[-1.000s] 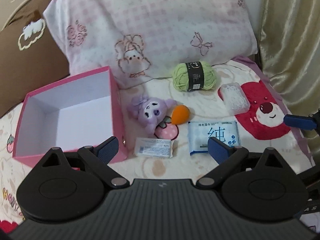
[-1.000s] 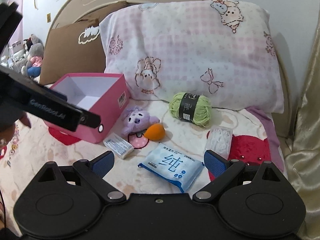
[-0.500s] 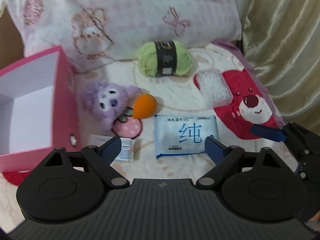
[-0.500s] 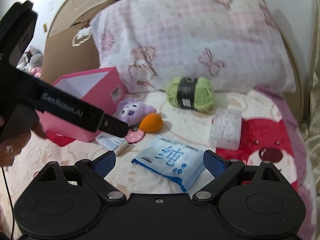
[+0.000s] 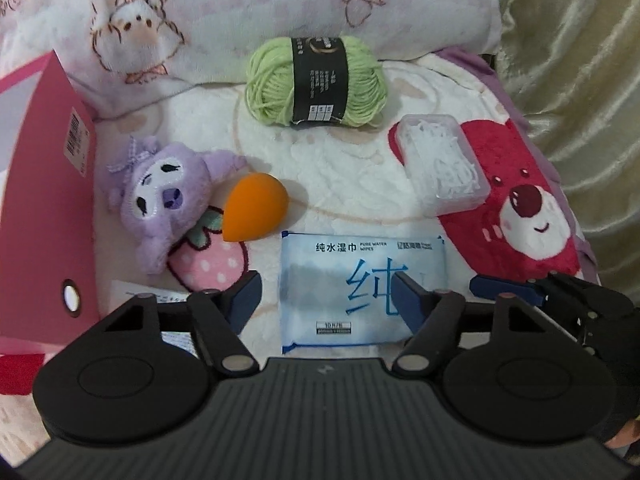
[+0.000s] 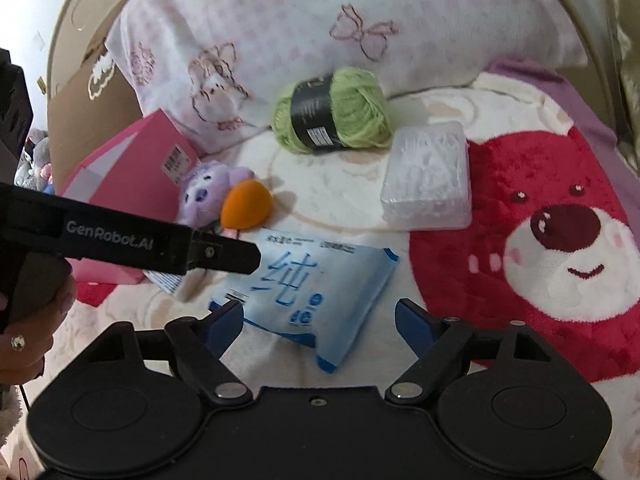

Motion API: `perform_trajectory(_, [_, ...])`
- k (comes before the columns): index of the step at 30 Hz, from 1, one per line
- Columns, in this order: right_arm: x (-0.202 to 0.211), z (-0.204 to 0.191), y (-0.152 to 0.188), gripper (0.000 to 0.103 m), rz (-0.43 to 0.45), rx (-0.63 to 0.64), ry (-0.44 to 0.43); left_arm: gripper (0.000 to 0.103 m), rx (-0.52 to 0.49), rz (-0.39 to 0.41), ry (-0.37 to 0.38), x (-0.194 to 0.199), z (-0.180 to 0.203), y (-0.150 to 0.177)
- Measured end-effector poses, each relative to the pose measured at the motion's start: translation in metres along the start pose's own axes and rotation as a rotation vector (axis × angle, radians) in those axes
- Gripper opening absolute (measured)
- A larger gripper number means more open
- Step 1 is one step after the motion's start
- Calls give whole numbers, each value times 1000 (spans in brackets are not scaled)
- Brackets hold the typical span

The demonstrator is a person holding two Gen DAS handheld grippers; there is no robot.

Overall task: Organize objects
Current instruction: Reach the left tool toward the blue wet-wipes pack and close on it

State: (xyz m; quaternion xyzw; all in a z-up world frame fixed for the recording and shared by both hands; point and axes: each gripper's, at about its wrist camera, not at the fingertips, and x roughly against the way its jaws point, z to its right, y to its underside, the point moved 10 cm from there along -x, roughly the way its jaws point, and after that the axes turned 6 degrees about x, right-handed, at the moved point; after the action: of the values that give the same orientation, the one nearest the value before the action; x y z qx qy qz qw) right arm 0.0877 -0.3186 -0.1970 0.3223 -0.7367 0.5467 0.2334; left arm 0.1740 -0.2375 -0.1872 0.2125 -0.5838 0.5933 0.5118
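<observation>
A blue-and-white wet wipes pack [image 5: 340, 276] lies flat on the blanket. My left gripper [image 5: 326, 292] hovers over its near part. Its jaws are closing, the right finger overlaps the pack, and the pads do not press on it. My right gripper [image 6: 319, 314] comes at the same pack [image 6: 320, 280] from the other side, jaws wide and closing, with a corner of the pack between them. Behind the pack are a green yarn ball [image 5: 316, 80], a purple plush [image 5: 160, 196], an orange sponge [image 5: 252, 204] and a clear plastic case [image 5: 440, 164].
An open pink box [image 5: 44, 200] stands at the left, with a small white packet [image 5: 148, 294] by its corner. A large pillow [image 5: 240, 12] closes off the back and a curtain [image 5: 580, 80] hangs at the right. The blanket shows a red bear [image 6: 540, 240].
Both grippers have sunk toward the wipes pack, which now looks larger. The left view has slid right, away from the pink box. The left jaws have narrowed a lot, the right jaws slightly.
</observation>
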Motion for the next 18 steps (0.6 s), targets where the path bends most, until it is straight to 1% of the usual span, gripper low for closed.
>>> perform_trajectory(3, [-5, 8, 0, 74, 0, -57, -8, 59, 3, -16, 4, -14, 1, 1])
perform_trajectory(5, [-8, 12, 2, 61, -1, -94, -11, 54, 15, -26, -3, -21, -1, 3])
perform_trajectory(8, [-9, 11, 3, 50, 9, -94, 5, 52, 69, -36, 4, -28, -5, 4])
perform_trajectory(11, [-10, 9, 5, 45, 6, -88, 25, 52, 128, -42, -6, -28, -9, 4])
perform_trajectory(13, [-10, 7, 6, 44, 6, -72, 55, 52, 150, -50, -14, -29, -10, 8])
perform_trajectory(16, [-9, 6, 11, 44, 13, -100, 91, 55, 256, -67, -4, -28, -19, 19])
perform_trajectory(18, [-8, 7, 13, 44, 16, -122, 108, 55, 296, -60, 2, -30, -23, 21])
